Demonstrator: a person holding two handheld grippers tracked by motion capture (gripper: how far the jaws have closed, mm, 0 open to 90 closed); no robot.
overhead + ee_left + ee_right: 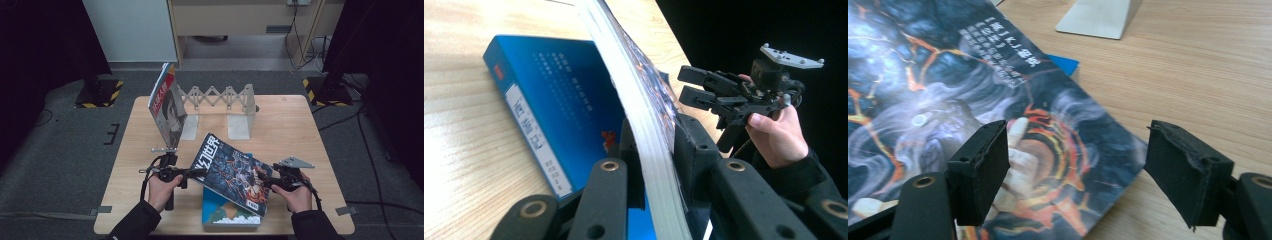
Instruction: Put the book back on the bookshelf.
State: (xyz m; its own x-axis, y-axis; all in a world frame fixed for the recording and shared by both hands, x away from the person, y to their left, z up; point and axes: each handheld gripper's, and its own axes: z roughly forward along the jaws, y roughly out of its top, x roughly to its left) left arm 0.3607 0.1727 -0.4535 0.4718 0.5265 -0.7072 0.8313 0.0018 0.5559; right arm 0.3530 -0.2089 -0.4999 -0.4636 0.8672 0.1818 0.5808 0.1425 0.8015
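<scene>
Clamped in the left gripper (659, 165) by its left edge, the magazine (232, 172) is tilted up; the right gripper (1075, 170) waits with jaws apart beside its right edge.

Two magazines (231, 172) (167, 107), one blue book (220, 210), one bookend rack (220, 107), two tongs (200, 172) (264, 181)

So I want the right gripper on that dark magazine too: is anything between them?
Nothing visible. The right gripper has open jaws just off the dark magazine edge, over bare table. The left gripper already clamps its other edge.
</scene>
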